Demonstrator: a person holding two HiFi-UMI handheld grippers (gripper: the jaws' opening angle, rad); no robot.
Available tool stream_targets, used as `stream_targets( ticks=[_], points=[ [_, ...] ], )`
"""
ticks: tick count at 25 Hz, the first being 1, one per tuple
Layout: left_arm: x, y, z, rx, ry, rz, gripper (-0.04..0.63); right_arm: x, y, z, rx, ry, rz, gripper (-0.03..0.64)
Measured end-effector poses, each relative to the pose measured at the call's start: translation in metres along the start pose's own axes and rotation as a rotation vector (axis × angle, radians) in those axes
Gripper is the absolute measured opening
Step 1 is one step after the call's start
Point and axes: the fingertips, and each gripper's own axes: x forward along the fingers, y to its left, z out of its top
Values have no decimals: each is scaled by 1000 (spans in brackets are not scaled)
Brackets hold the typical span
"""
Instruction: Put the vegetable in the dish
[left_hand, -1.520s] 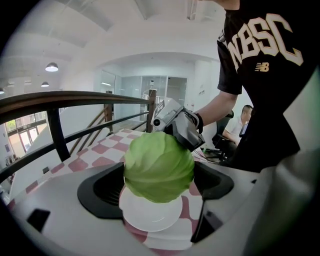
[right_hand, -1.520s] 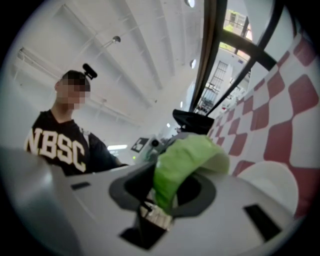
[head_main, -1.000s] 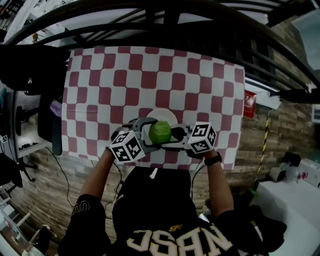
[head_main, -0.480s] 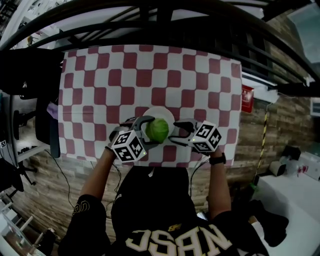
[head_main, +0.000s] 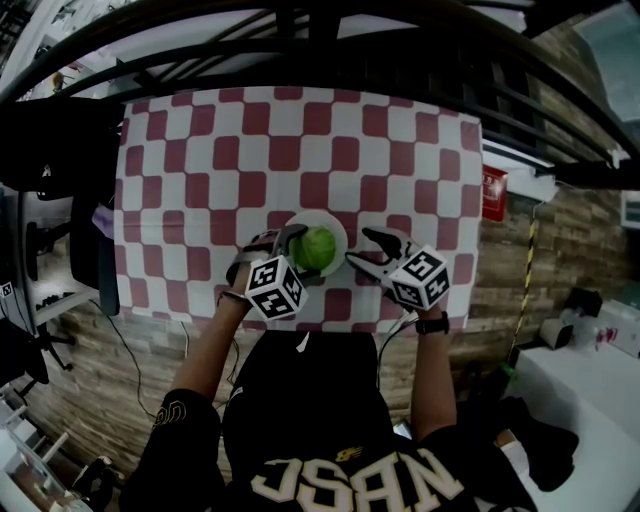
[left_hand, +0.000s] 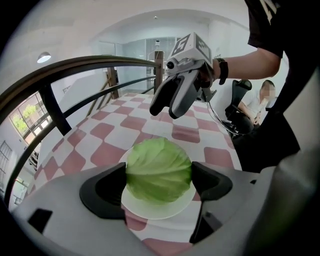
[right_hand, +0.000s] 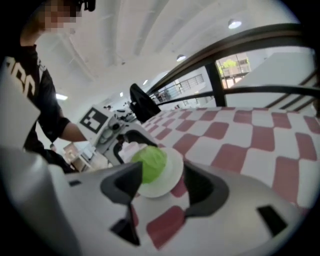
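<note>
Green cabbage (left_hand: 158, 167), apparently touching dish (left_hand: 150, 211), is pinched by left hand-held gripper (left_hand: 159, 184); right hand-held gripper (right_hand: 162, 187) spread empty.

The left gripper (head_main: 302, 252) clamps the cabbage (head_main: 318, 247) right over the dish (head_main: 336, 226), with its forearm reaching in from the dish's near side. The right gripper (head_main: 364, 249) hangs just right of the dish, jaws wide apart and empty.

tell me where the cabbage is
In the head view, the cabbage is centre, over the white dish, between the jaws of the left hand-held gripper.
</note>
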Motion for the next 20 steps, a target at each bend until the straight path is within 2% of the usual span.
stream_targets(
  ticks=[3, 7, 13, 15, 20],
  points=[
    [4, 2, -2, -8, 15, 22, 431, -3, -1, 0, -14, -4, -12, 267],
    [10, 8, -4, -56, 30, 52, 431, -8, -2, 6, -19, -29, -19, 267],
    [12, 12, -3, -39, 19, 107, 433, -18, 6, 18, -19, -71, -13, 267],
    [9, 12, -1, -47, -4, 150, 433, -23, 11, 25, -11, -105, -24, 266],
    [-16, 24, 12, -178, -130, 256, 433, -31, 23, 34, -2, -176, -91, 266]
  ],
)
